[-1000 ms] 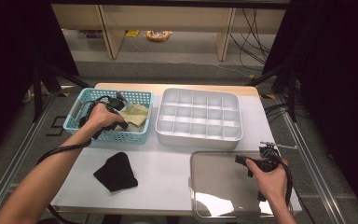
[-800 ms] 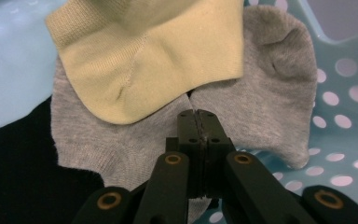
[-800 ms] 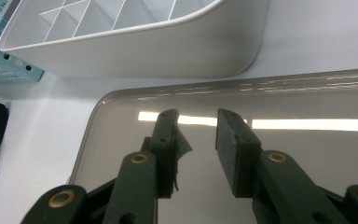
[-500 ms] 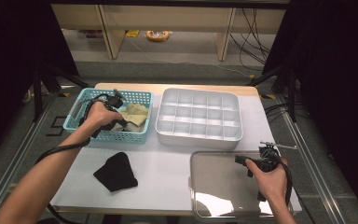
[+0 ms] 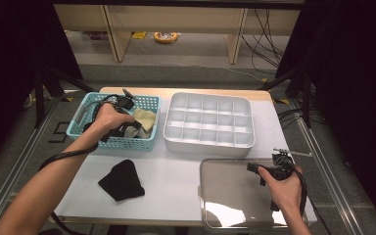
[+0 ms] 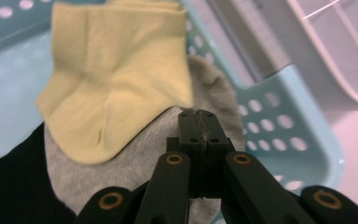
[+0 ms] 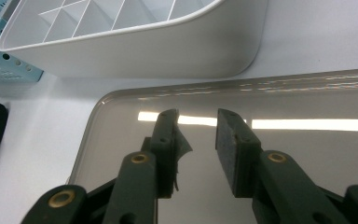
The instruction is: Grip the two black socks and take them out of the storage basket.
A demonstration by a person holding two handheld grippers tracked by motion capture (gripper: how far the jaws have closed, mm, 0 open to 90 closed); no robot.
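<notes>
Grey knit is what your left gripper (image 6: 197,113) is dealing with: its jaws are standing fully together, and the grey sock (image 6: 144,158) is lying right under and around the tips, though whether a fold of it is pinched between them is hard to tell. It is sitting inside the teal basket (image 6: 279,121), with the yellow sock (image 6: 116,79) draped over it just ahead of the tips and a black piece (image 6: 14,182) off to the near left. You are handling something light, soft and floppy, so it will likely sag and drag its neighbours along; a bunched fold near the cuff or heel seems a safer hold than a single thin layer. Your right gripper (image 7: 198,140) is hovering half open and empty over the glossy tray (image 7: 307,98), beyond which the white divided organiser (image 7: 158,46) is resting on the counter (image 7: 37,140).
</notes>
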